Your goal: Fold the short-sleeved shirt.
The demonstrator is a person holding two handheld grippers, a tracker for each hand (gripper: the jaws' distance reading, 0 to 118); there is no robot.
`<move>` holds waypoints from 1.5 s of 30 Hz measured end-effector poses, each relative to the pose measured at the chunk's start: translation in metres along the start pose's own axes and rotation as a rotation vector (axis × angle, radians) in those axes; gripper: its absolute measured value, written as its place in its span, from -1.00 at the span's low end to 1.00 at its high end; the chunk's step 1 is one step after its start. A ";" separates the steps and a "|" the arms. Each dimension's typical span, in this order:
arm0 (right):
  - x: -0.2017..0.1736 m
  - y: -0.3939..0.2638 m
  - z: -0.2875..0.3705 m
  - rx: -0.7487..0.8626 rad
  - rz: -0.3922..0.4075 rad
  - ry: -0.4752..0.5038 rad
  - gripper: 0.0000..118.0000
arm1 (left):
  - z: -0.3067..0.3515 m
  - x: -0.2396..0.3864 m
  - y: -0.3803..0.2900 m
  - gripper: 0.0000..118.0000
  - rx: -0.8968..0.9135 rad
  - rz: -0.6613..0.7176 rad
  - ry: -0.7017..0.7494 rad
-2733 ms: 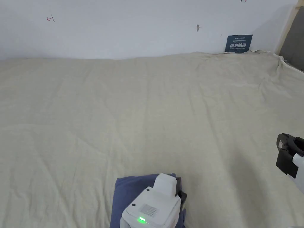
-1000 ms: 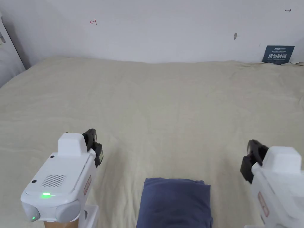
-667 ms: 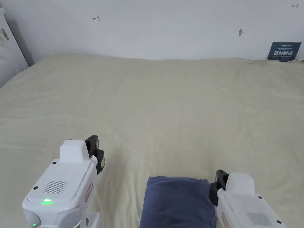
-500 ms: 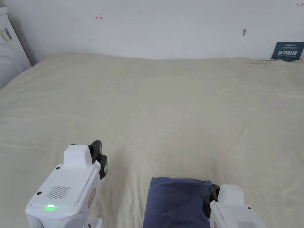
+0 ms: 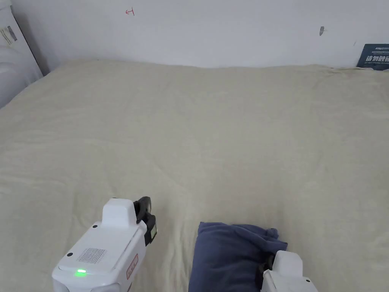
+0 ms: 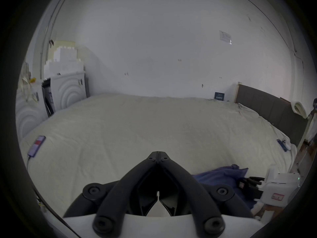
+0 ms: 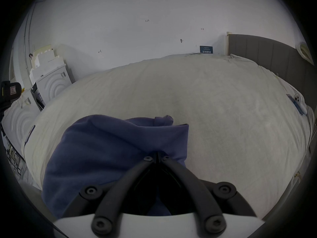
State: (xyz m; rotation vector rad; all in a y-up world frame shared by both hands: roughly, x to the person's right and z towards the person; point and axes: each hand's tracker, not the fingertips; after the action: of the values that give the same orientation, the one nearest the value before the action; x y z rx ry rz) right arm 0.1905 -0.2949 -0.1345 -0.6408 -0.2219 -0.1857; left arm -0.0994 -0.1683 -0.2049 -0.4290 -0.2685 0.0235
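A folded dark blue shirt [image 5: 228, 254] lies on the cream bed sheet [image 5: 212, 144] near its front edge; its right edge is rumpled and raised. My right gripper [image 5: 269, 263] sits at that right edge. In the right gripper view its jaws [image 7: 157, 155] are shut on a fold of the blue shirt [image 7: 111, 147]. My left gripper [image 5: 146, 208] hovers over bare sheet to the left of the shirt, apart from it. In the left gripper view its jaws [image 6: 158, 153] are shut with nothing between them, and the shirt [image 6: 221, 175] and the right gripper [image 6: 248, 184] lie off to the right.
A phone on a cable [image 6: 36, 145] lies near the bed's left edge, and another device [image 7: 298, 102] lies near the right edge. A dark headboard [image 7: 274, 56] borders the right side. White foam packing [image 6: 66, 90] stands at the left, and a white wall [image 5: 212, 30] runs behind.
My left gripper left the shirt and moved to its left. My right gripper came down from the right onto the shirt's right edge and closed on it; that edge has bunched up.
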 end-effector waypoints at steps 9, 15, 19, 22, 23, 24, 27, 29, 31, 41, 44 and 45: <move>0.000 0.002 0.002 -0.004 0.020 0.005 -0.99 | -0.043 0.006 -0.024 -0.92 -0.352 0.180 -0.306; 0.002 0.003 0.002 -0.008 0.026 0.011 -0.99 | -0.077 0.008 -0.037 0.50 -0.581 0.211 -0.378; 0.002 0.003 0.002 -0.009 0.036 0.014 -0.99 | -0.091 0.008 -0.043 0.78 -0.640 0.209 -0.418; 0.002 0.003 0.002 -0.008 0.038 0.016 -0.99 | -0.101 0.010 -0.046 0.78 -0.691 0.210 -0.468; 0.003 0.003 0.002 -0.009 0.038 0.018 -0.99 | -0.106 0.011 -0.047 0.77 -0.715 0.213 -0.487; 0.003 0.003 0.002 -0.010 0.037 0.019 -0.99 | -0.109 0.012 -0.047 0.76 -0.728 0.215 -0.493; 0.004 0.003 0.002 -0.010 0.037 0.021 -0.99 | -0.116 0.016 -0.049 0.29 -0.749 0.225 -0.519; 0.004 0.003 0.002 -0.010 0.041 0.022 -0.99 | -0.119 0.020 -0.049 -0.09 -0.764 0.233 -0.540; 0.004 0.004 0.002 -0.013 0.046 0.022 -0.99 | -0.119 0.024 -0.048 -0.13 -0.779 0.237 -0.552; 0.009 0.015 0.008 -0.024 0.070 0.045 -0.99 | -0.112 0.039 -0.043 -0.69 -0.775 0.149 -0.519; 0.010 0.028 0.019 0.013 0.088 0.048 -0.99 | -0.107 0.039 -0.041 -0.71 -0.751 0.146 -0.514; 0.011 0.033 0.024 0.037 0.089 0.054 -0.99 | -0.107 0.037 -0.039 -0.72 -0.746 0.149 -0.509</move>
State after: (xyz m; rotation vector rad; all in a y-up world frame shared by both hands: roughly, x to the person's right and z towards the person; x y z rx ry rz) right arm 0.2059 -0.2555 -0.1318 -0.6067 -0.1446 -0.1128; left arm -0.0371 -0.2445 -0.2728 -1.1885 -0.7531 0.1836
